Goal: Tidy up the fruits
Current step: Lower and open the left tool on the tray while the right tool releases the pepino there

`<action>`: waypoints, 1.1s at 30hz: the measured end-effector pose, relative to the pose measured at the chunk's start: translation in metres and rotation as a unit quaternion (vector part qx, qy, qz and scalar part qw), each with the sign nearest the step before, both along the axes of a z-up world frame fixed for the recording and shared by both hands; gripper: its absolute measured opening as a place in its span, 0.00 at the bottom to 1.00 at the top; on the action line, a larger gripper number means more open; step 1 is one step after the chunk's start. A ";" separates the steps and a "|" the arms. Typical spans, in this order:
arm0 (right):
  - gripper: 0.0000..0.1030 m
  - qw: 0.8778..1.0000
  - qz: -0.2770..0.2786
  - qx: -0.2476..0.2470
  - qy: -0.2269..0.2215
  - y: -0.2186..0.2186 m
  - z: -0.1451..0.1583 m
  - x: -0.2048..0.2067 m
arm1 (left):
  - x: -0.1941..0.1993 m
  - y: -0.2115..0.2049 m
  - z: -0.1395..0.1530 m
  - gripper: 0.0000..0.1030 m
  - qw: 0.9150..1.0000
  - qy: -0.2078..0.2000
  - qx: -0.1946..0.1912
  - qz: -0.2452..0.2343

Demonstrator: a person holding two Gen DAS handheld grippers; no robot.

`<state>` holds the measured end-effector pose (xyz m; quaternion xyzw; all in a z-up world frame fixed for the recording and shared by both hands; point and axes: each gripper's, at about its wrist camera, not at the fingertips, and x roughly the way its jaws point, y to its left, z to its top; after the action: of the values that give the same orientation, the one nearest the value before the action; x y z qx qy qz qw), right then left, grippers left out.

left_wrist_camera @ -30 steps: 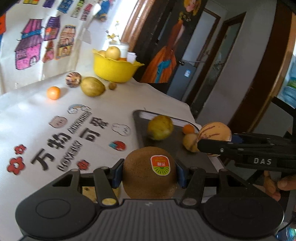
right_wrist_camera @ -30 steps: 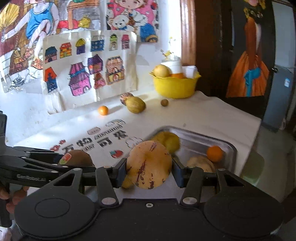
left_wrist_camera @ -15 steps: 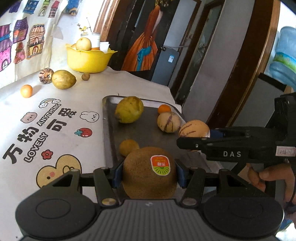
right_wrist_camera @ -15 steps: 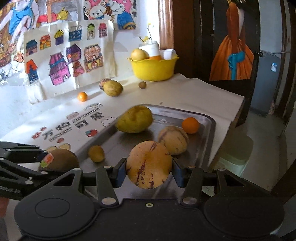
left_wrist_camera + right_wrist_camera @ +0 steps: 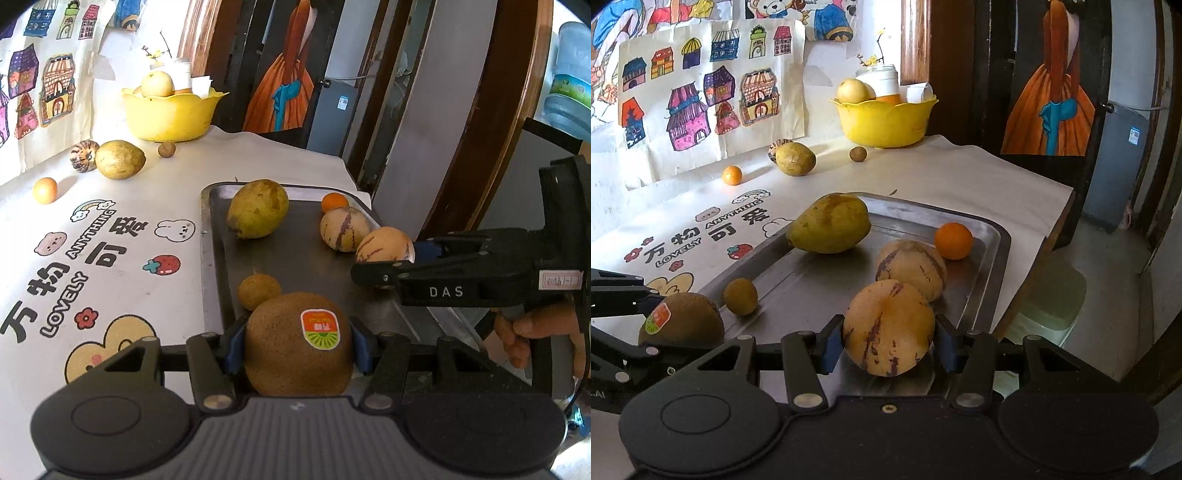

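Note:
My left gripper [image 5: 297,345] is shut on a brown kiwi [image 5: 295,350] with a sticker, held over the near edge of the metal tray [image 5: 314,258]. My right gripper [image 5: 886,345] is shut on a striped yellow melon [image 5: 886,328], over the tray's near right corner; the melon also shows in the left wrist view [image 5: 384,245]. The tray [image 5: 982,280] holds a green-yellow mango [image 5: 829,229], another striped melon [image 5: 910,267], a small orange [image 5: 953,240] and a small round brown fruit [image 5: 740,295].
On the printed tablecloth [image 5: 110,240] lie an orange [image 5: 45,190], a mango [image 5: 119,159], a striped fruit [image 5: 83,156] and a small brown fruit [image 5: 166,149]. A yellow bowl [image 5: 171,112] with fruit stands at the back. The table edge is just right of the tray.
Both grippers have moved forward over the tray with their fruit held. The tray and its fruit now look closer and larger in both views.

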<state>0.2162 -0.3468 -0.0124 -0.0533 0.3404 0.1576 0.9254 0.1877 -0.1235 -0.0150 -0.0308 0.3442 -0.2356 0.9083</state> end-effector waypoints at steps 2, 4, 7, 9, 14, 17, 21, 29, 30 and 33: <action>0.51 1.000 0.002 -0.003 0.000 0.001 -0.001 0.004 | 0.001 0.001 -0.001 0.58 1.000 0.002 -0.002 -0.002; 0.51 1.000 0.003 -0.003 0.000 0.001 -0.001 0.006 | 0.002 0.000 -0.002 0.58 1.000 -0.001 0.001 -0.004; 0.51 1.000 0.005 -0.005 -0.002 0.003 -0.002 0.010 | 0.004 0.000 -0.002 0.58 1.000 -0.002 -0.002 -0.004; 0.51 1.000 0.005 -0.006 -0.004 0.004 -0.002 0.011 | 0.005 0.001 -0.002 0.58 1.000 -0.001 -0.005 -0.003; 0.51 1.000 0.003 -0.003 -0.005 0.004 -0.003 0.015 | 0.005 0.000 -0.002 0.58 1.000 -0.004 -0.005 -0.004; 0.51 1.000 0.003 -0.003 -0.004 0.004 -0.003 0.015 | 0.004 0.000 -0.003 0.58 1.000 -0.007 -0.003 -0.004; 0.52 1.000 0.002 -0.001 -0.003 0.004 -0.003 0.016 | 0.001 0.000 -0.003 0.58 1.000 -0.006 -0.006 -0.001; 0.53 1.000 0.008 -0.001 -0.002 0.004 -0.002 0.010 | -0.001 0.002 -0.001 0.62 1.000 0.000 -0.018 0.006; 0.54 1.000 0.009 -0.001 -0.002 0.004 -0.002 0.009 | -0.001 0.003 0.000 0.63 1.000 0.003 -0.024 0.006; 0.56 1.000 0.013 -0.005 -0.003 0.003 0.000 0.005 | -0.002 0.008 0.002 0.67 0.999 0.011 -0.044 0.010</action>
<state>0.2208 -0.3433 -0.0126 -0.0629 0.3375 0.1678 0.9241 0.1853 -0.1154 -0.0125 -0.0765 0.3437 -0.2411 0.9044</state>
